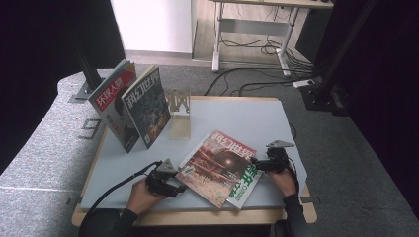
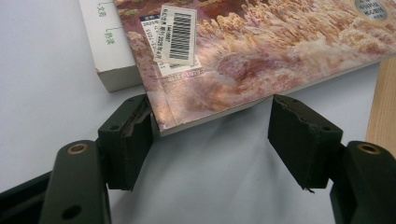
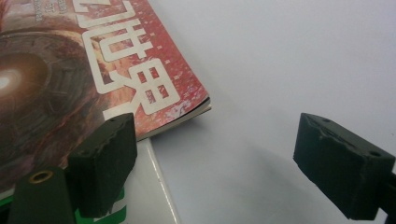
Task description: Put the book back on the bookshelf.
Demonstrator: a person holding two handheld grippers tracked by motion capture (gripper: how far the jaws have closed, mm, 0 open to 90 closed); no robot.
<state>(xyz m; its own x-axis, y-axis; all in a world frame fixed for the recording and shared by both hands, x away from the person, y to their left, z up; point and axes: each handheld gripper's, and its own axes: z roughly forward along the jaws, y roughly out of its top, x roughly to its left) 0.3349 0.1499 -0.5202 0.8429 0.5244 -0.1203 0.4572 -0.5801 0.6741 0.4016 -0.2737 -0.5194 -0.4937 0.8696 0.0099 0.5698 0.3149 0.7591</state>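
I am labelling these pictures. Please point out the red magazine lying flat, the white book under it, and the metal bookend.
Red magazine [image 1: 217, 165]: high view, middle of its cover.
White book [image 2: 109, 56]: left gripper view, its page edge beside the magazine.
Metal bookend [image 1: 178, 102]: high view, its upright plate.

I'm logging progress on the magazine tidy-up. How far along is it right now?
Two magazines already stand leaning by the bookend at the back of the table. In hand: the red magazine lies on a green-and-white book; the left hand-held gripper is open at its lower corner, the right hand-held gripper open at its top corner. Neither grips it yet. Left: both flat ones.
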